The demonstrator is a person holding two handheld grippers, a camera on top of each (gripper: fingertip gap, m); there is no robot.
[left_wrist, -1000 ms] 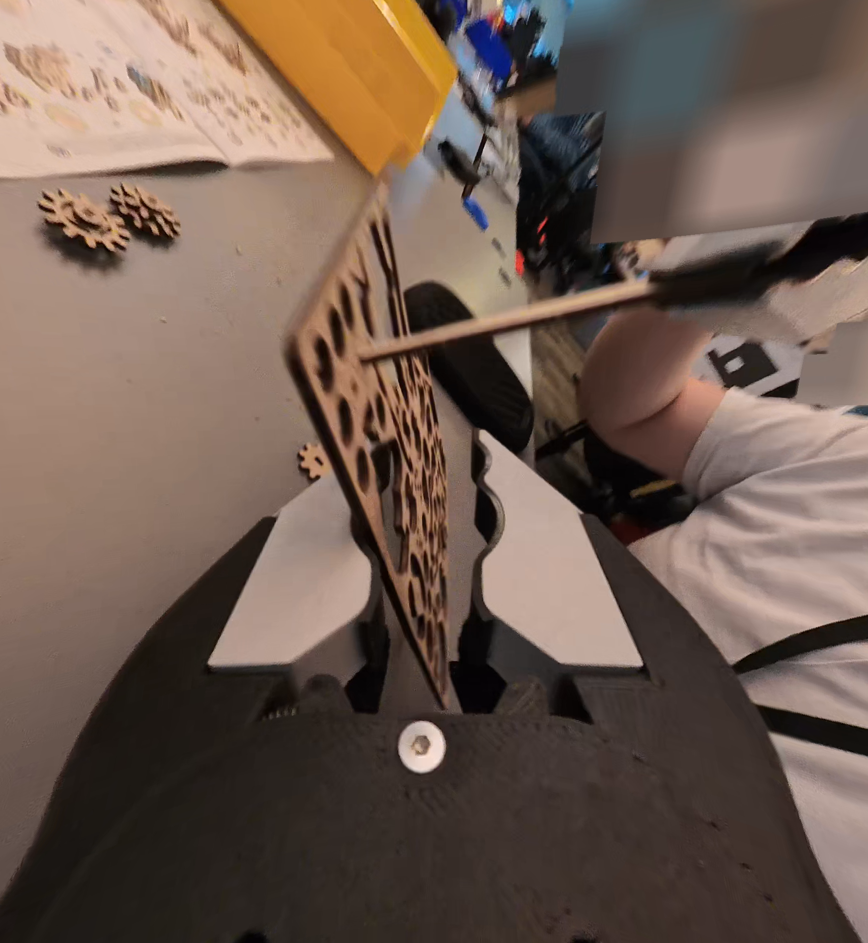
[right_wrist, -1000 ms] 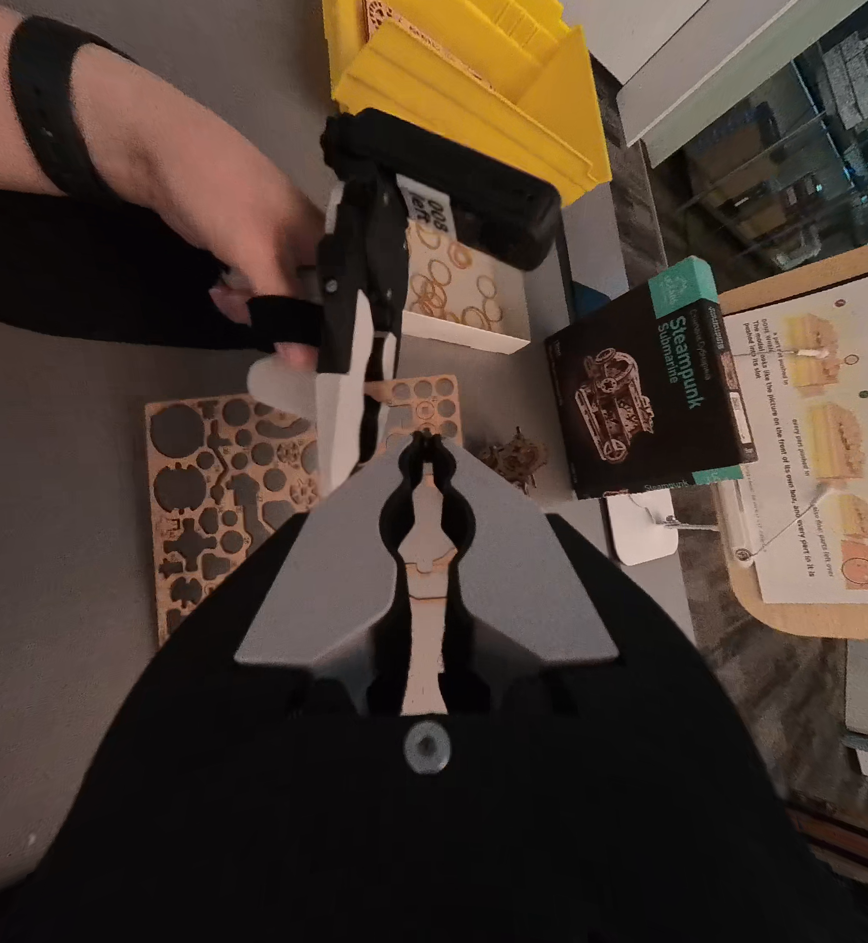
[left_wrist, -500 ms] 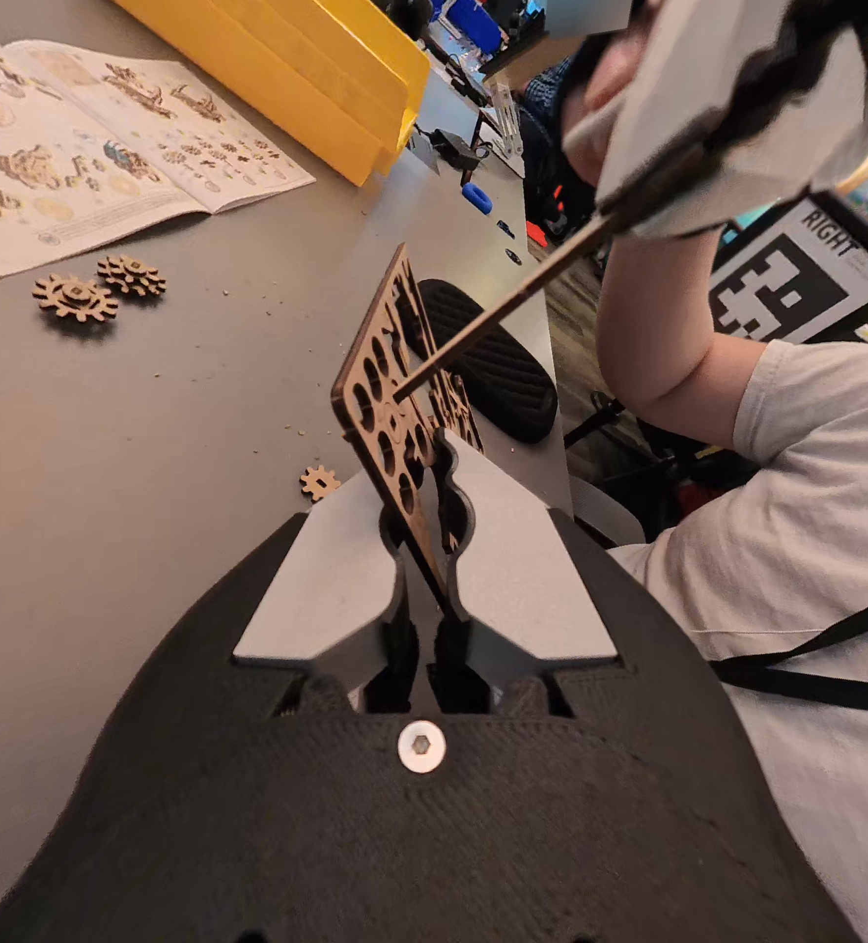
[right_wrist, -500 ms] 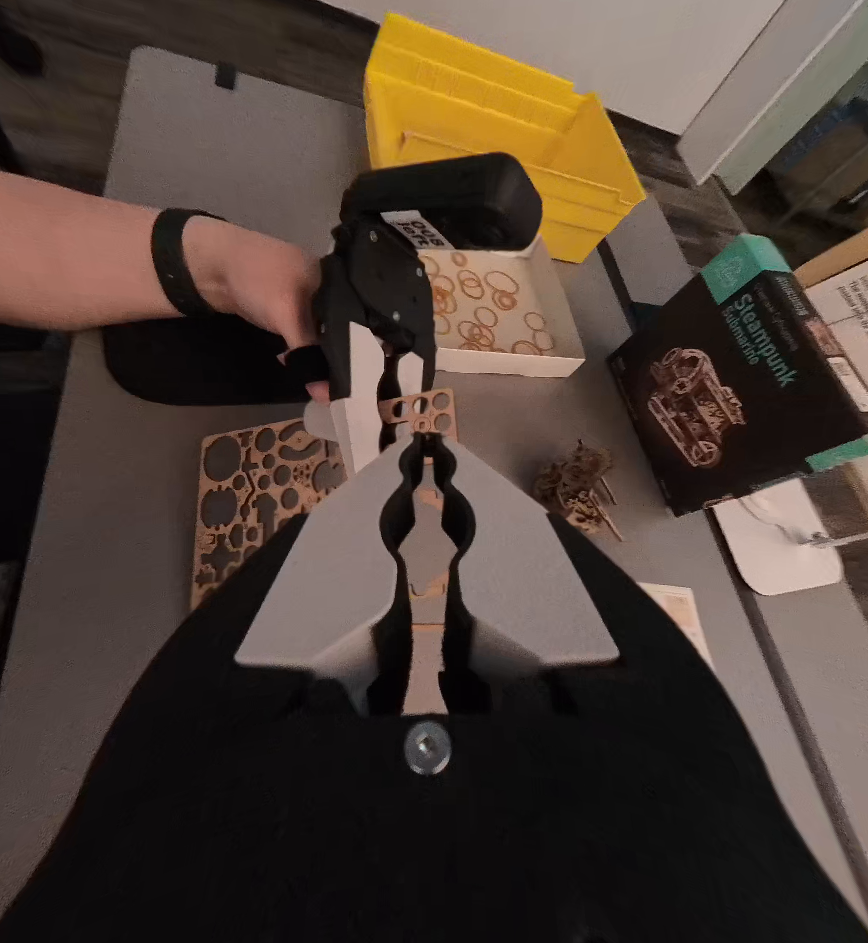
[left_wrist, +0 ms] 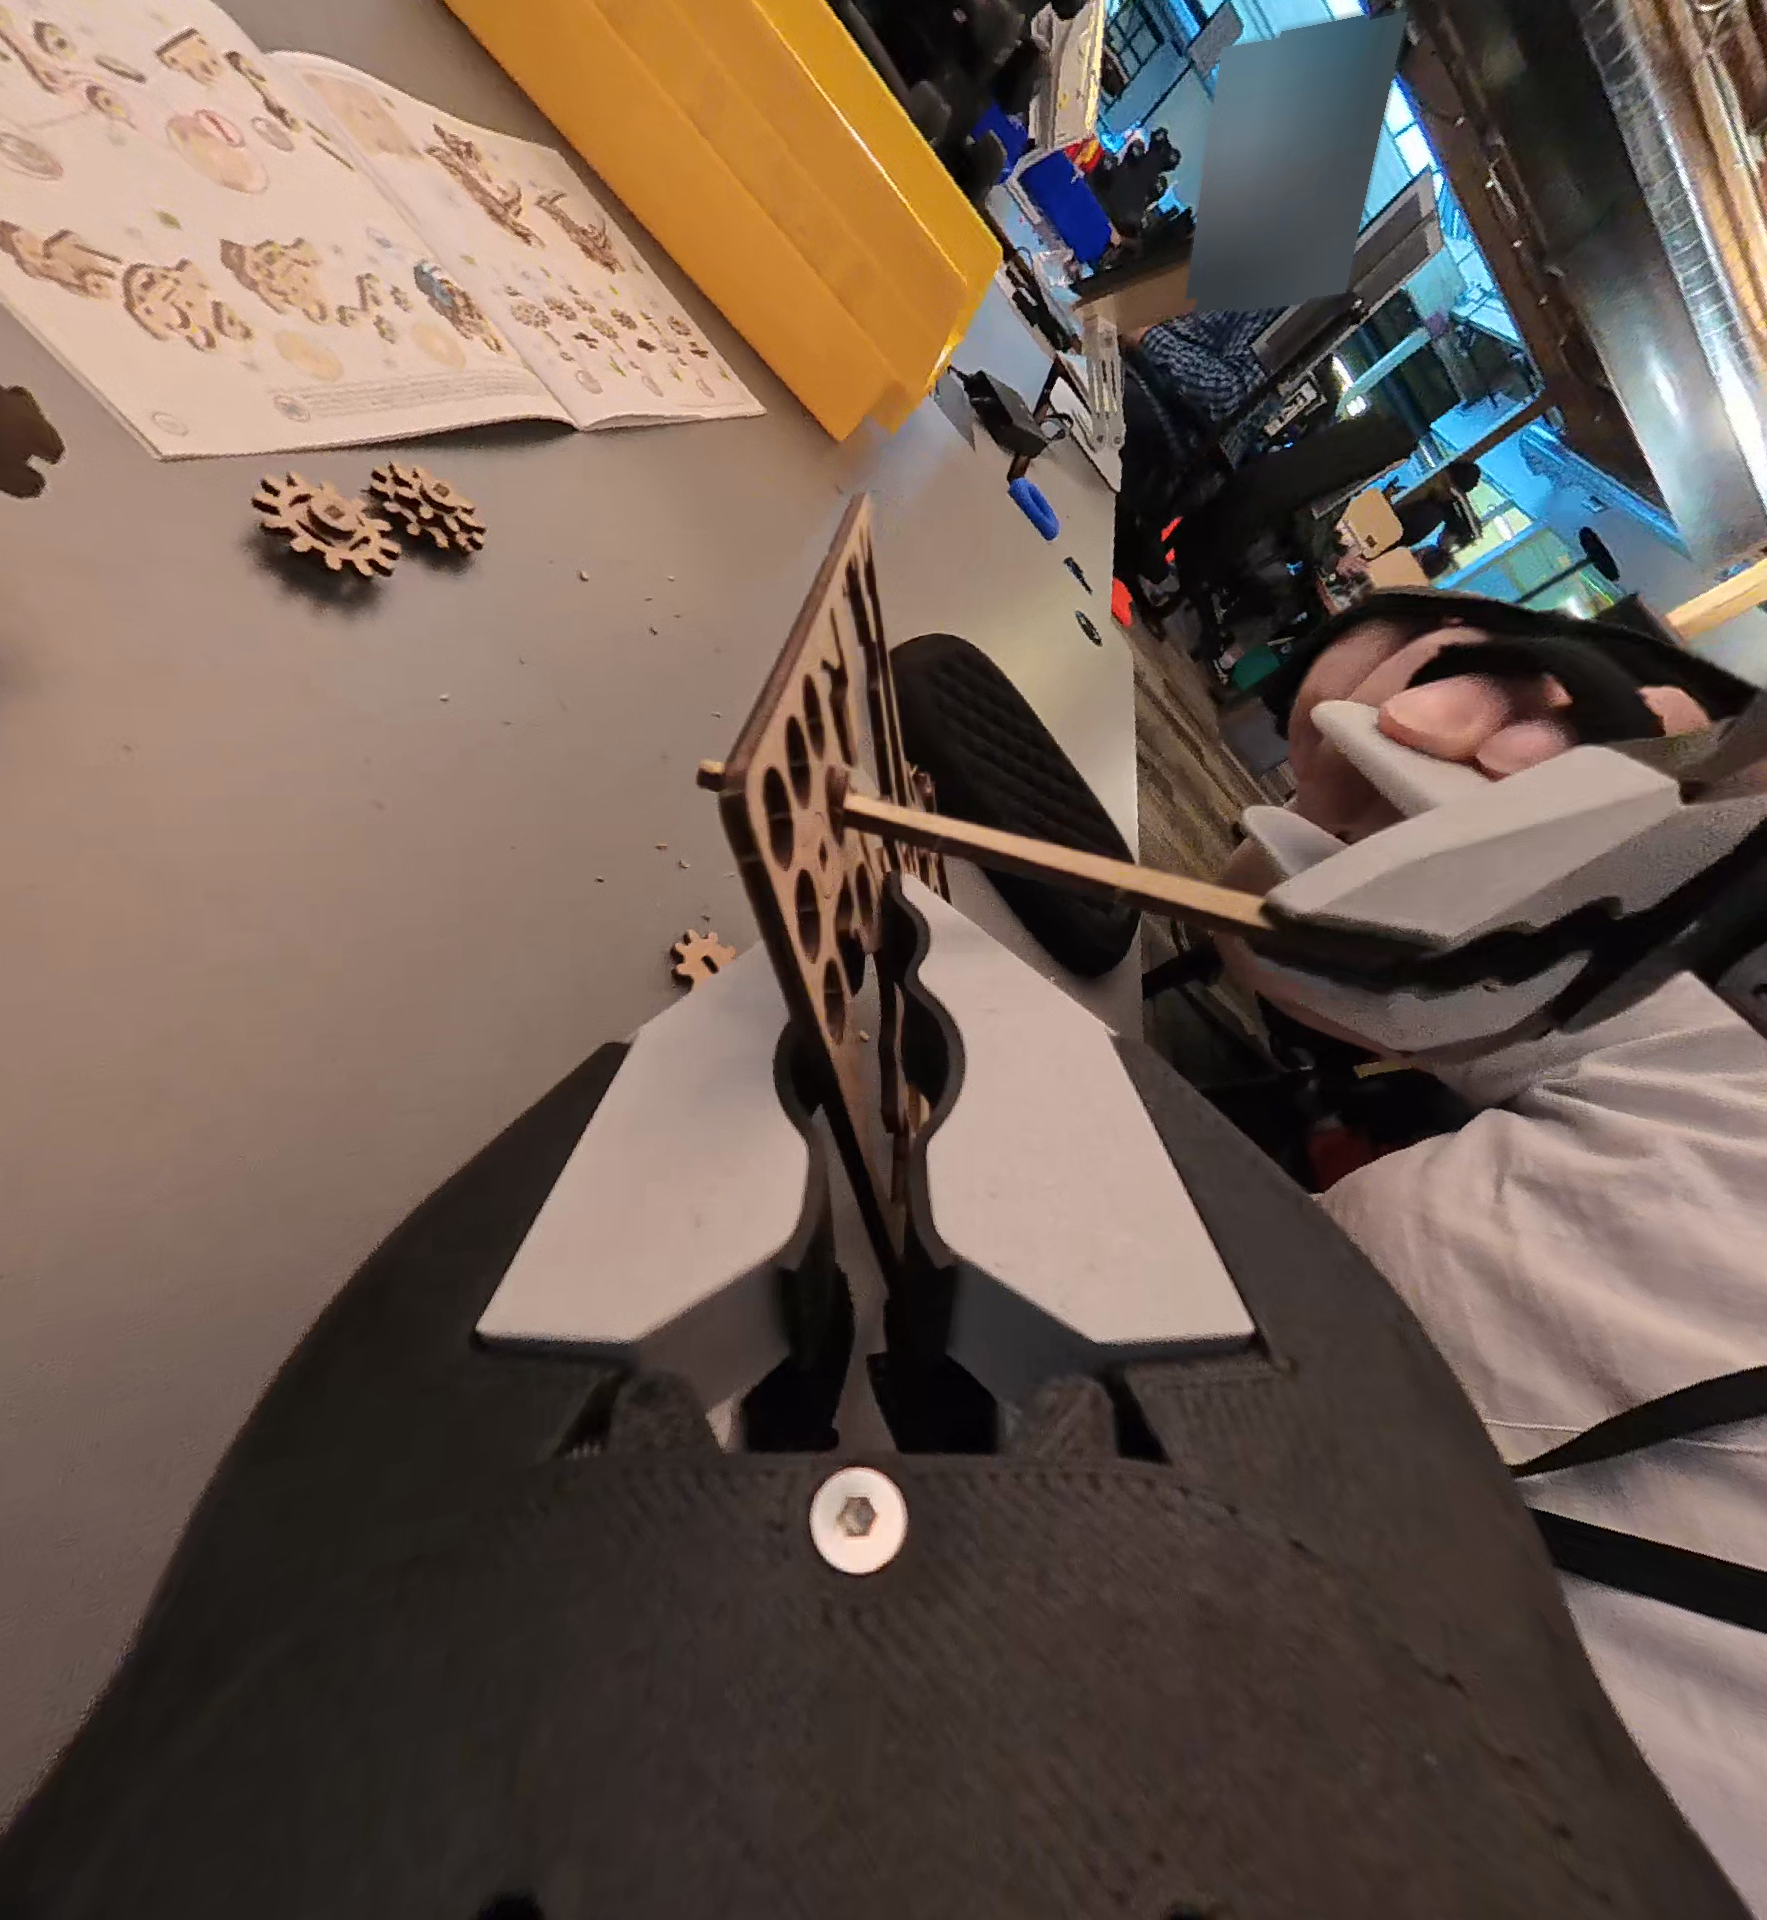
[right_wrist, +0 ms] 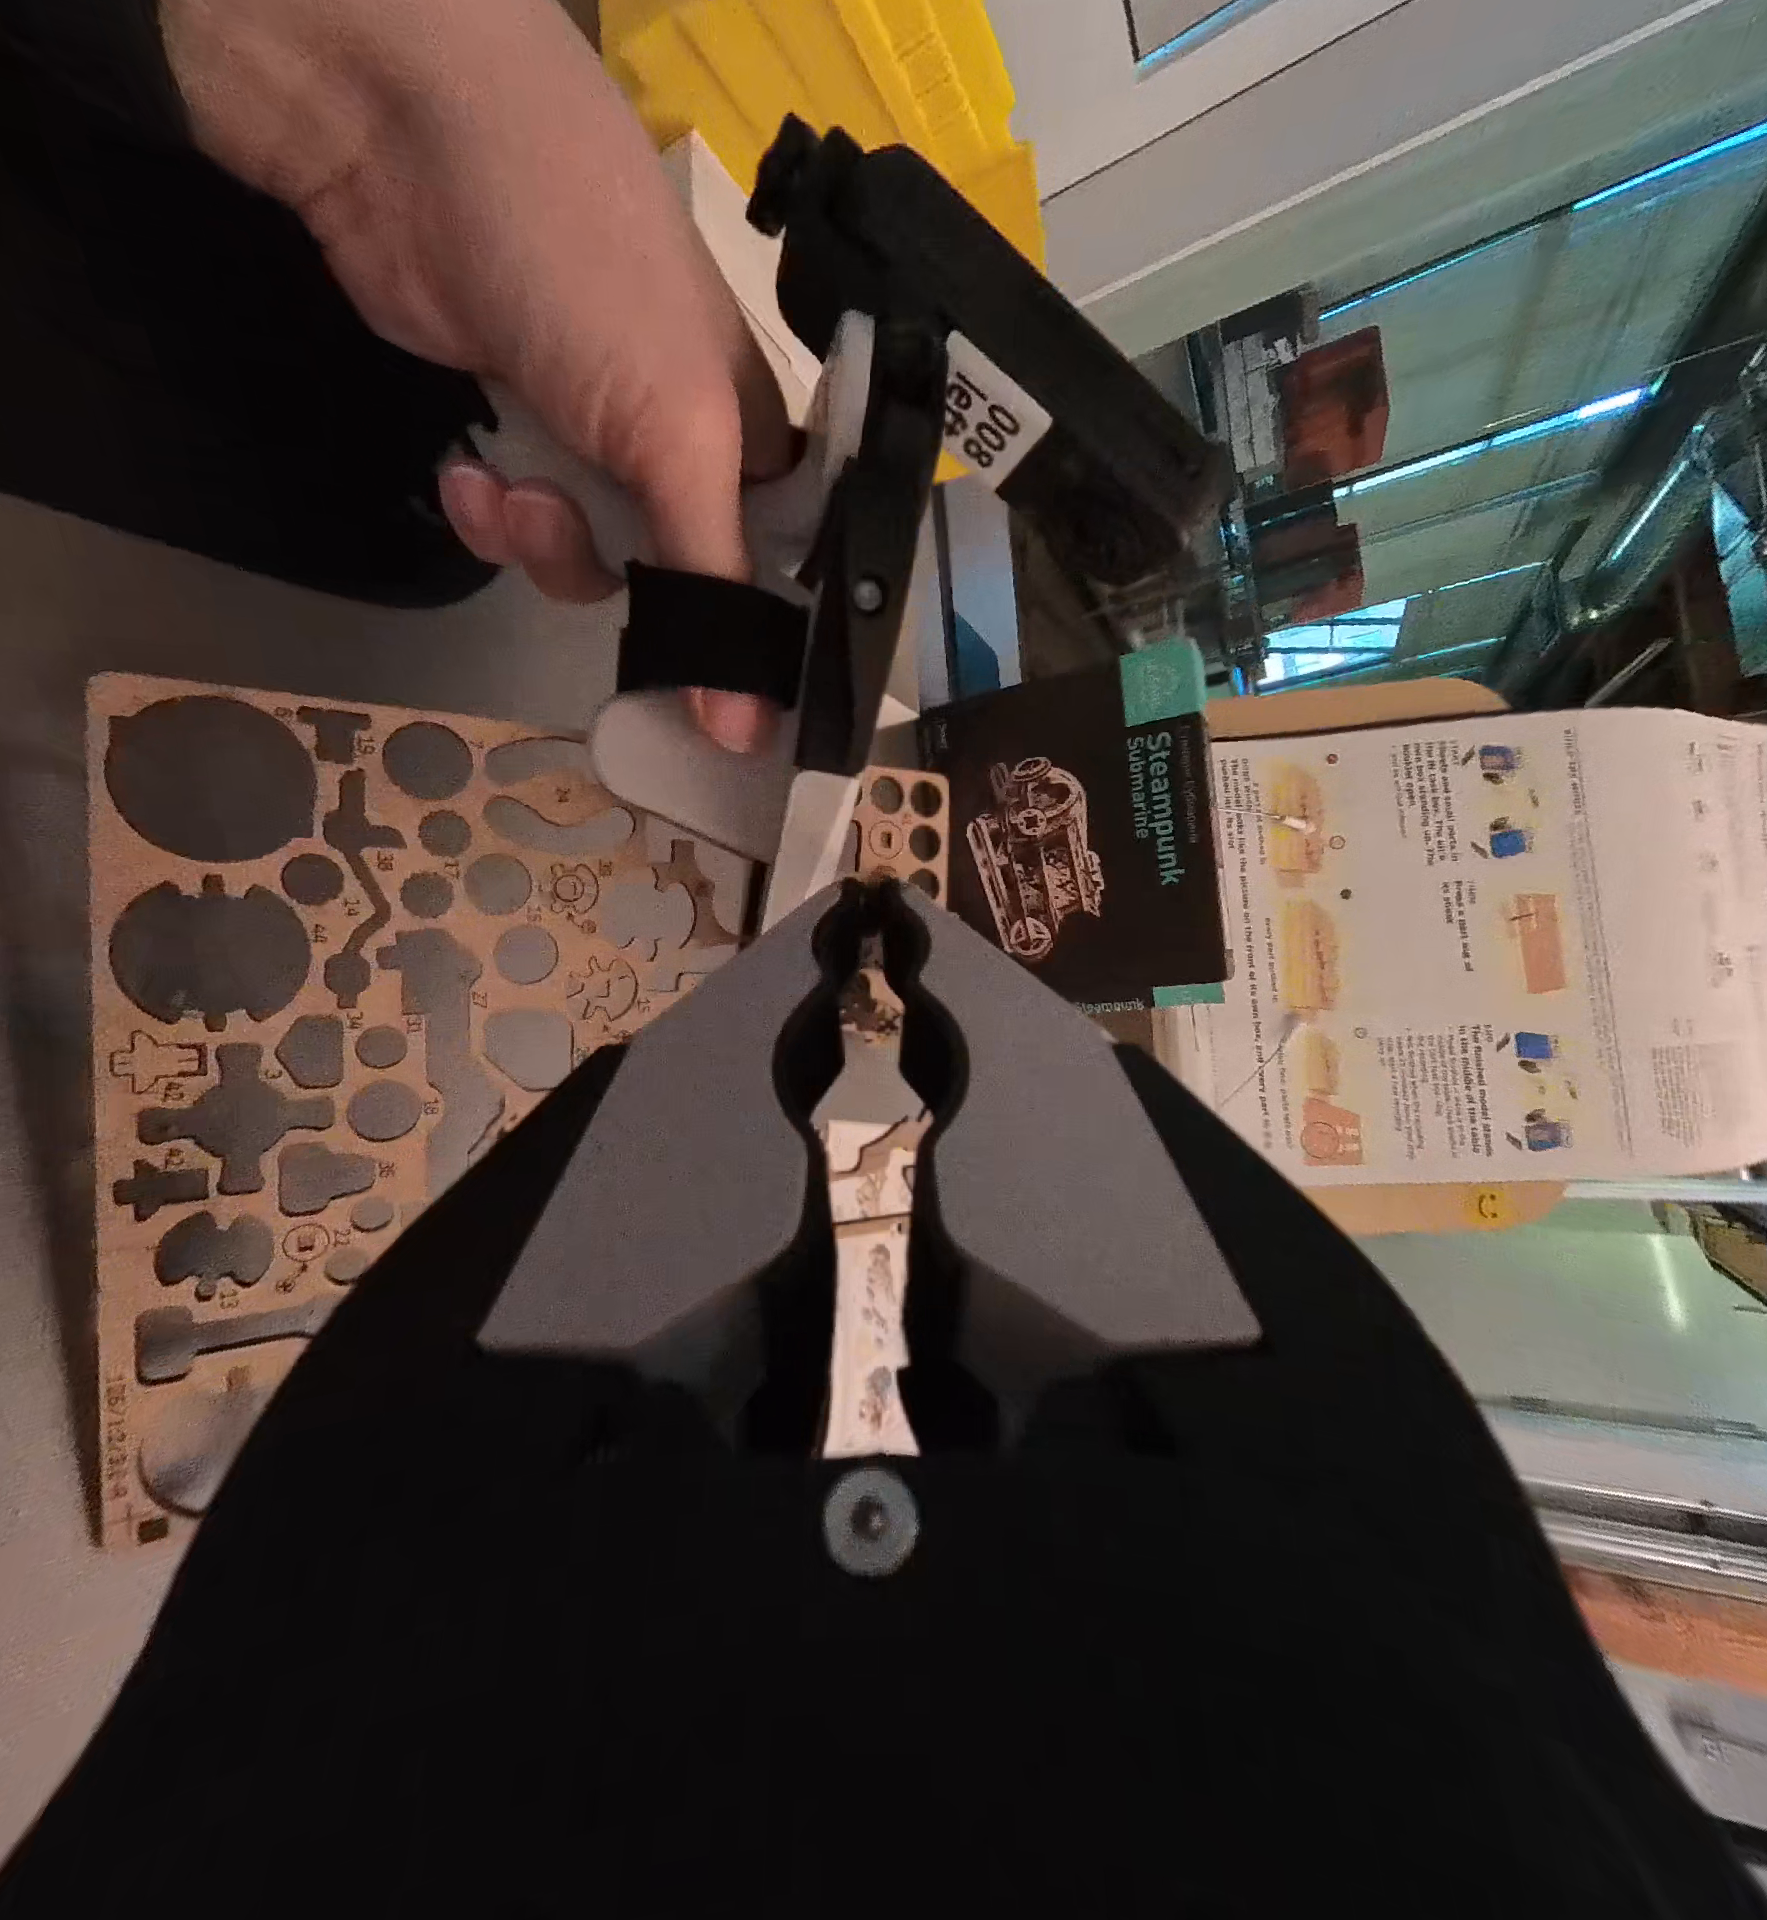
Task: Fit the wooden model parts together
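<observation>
Off to the left of the upright wooden sheet [left_wrist: 837, 862], two loose gears [left_wrist: 370, 514] and the open instruction booklet [left_wrist: 339, 239] lie on the grey table [left_wrist: 235, 831], likely parked there within reach. The left gripper [left_wrist: 884, 997] has its fingers closed on that thin sheet, holding it on edge above the table, I'd guess so its holes face sideways. To the right of the sheet, the right gripper [left_wrist: 1294, 920] pinches a slim wooden stick [left_wrist: 1045, 857] tight and has its tip through one hole, poking out the far side. Beneath the sheet another punched-out wooden board [right_wrist: 339, 1039] lies flat.
</observation>
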